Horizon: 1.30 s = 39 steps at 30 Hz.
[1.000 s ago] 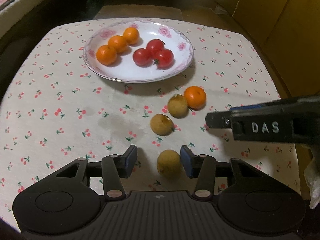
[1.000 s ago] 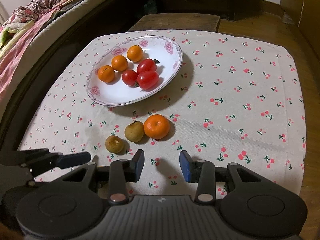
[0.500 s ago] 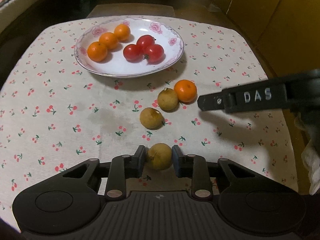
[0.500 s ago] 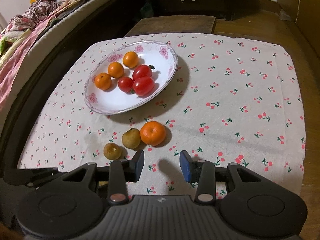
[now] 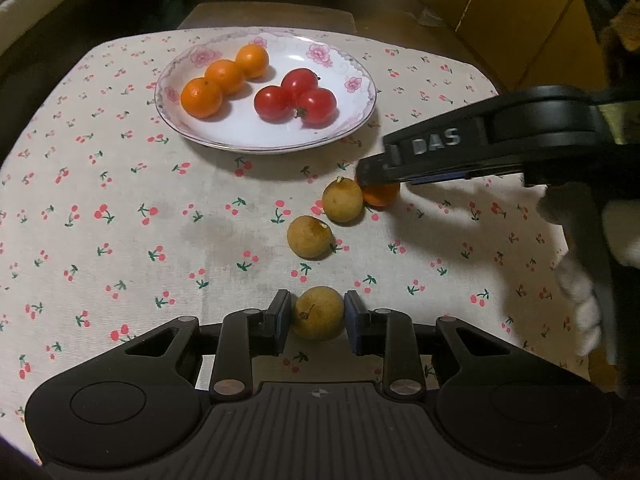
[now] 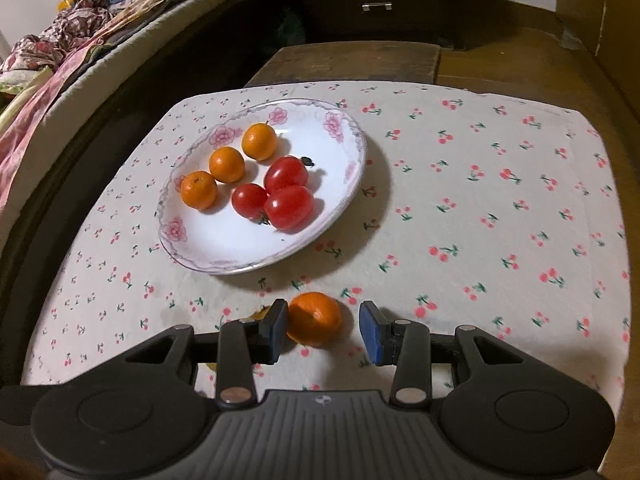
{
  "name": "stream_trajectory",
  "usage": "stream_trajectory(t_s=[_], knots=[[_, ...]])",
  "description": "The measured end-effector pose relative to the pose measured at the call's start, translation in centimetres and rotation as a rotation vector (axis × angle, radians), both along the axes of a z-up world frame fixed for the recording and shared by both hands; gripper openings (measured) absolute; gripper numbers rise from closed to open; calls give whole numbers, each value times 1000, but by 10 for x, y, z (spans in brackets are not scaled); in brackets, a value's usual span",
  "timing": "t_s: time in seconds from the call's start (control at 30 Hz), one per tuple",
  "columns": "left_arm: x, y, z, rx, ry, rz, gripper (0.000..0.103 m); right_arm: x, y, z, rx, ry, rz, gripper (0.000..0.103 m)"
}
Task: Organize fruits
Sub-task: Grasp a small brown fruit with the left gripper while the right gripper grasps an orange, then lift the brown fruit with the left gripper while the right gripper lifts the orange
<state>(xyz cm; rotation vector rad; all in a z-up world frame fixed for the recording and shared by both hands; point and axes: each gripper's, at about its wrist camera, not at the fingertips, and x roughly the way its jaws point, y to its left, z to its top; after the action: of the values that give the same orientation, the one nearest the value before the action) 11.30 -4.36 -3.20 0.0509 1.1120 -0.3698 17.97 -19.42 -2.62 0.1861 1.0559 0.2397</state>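
Tablecloth (image 5: 120,208) with cherry print carried the plate (image 5: 362,114), which already held three oranges (image 5: 224,76) and three tomatoes (image 5: 296,98) in separate groups. Four fruits remained off it, by my reading: three longans and one orange (image 6: 314,318). The right gripper (image 6: 324,330) stood wide around that orange, its left pad about touching. The left gripper (image 5: 318,316) was clamped on the nearest longan (image 5: 318,312), roundish, without clear long axis, stem stub facing the camera.
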Motion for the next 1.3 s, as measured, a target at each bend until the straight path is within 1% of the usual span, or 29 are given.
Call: stream_trajectory(t_s=[0.13, 0.27, 0.4, 0.5, 0.6, 0.67, 0.73, 0.77, 0.8, 0.87, 0.97, 1.0, 1.1, 1.23, 1.27, 1.3], knots=[[1, 1, -1, -9, 4, 0, 37, 7, 5, -6, -3, 3, 10, 40], [2, 1, -1, -12, 5, 0, 38, 8, 14, -8, -60, -16, 41, 40], [0, 1, -1, -8, 2, -4, 39, 4, 17, -8, -95, -26, 57, 40], [0, 1, -1, -6, 0, -3, 39, 4, 14, -8, -88, -22, 50, 42], [0, 0, -1, -5, -2, -5, 39, 6, 9, -9, -27, -12, 31, 50], [0, 0, -1, -4, -3, -7, 39, 5, 6, -9, -11, -18, 24, 57], [0, 0, -1, -5, -3, -10, 40, 5, 5, -11, -21, -26, 17, 81], [0, 0, -1, -7, -2, -11, 41, 5, 5, -13, -36, -19, 13, 87], [0, 0, -1, -9, -1, -12, 42, 4, 5, -14, -45, -29, 17, 89], [0, 0, -1, -13, 1, -12, 43, 3, 5, -15, -55, -37, 12, 90], [0, 1, 0, -17, 3, -12, 44, 6, 0, -16, -13, -14, 1, 101], [0, 1, 0, -19, 4, -12, 44, 7, -1, -16, 2, -1, 8, 103], [0, 1, 0, -22, 6, -11, 45, 5, 5, -16, -37, 5, 48, 103], [-1, 0, 0, -18, 3, -15, 46, 6, -2, -16, 7, 11, 23, 103], [-1, 1, 0, -20, 4, -14, 46, 7, -5, -16, 19, 16, 1, 101], [0, 1, 0, -23, 6, -11, 46, 8, -7, -14, 18, 21, -16, 93]])
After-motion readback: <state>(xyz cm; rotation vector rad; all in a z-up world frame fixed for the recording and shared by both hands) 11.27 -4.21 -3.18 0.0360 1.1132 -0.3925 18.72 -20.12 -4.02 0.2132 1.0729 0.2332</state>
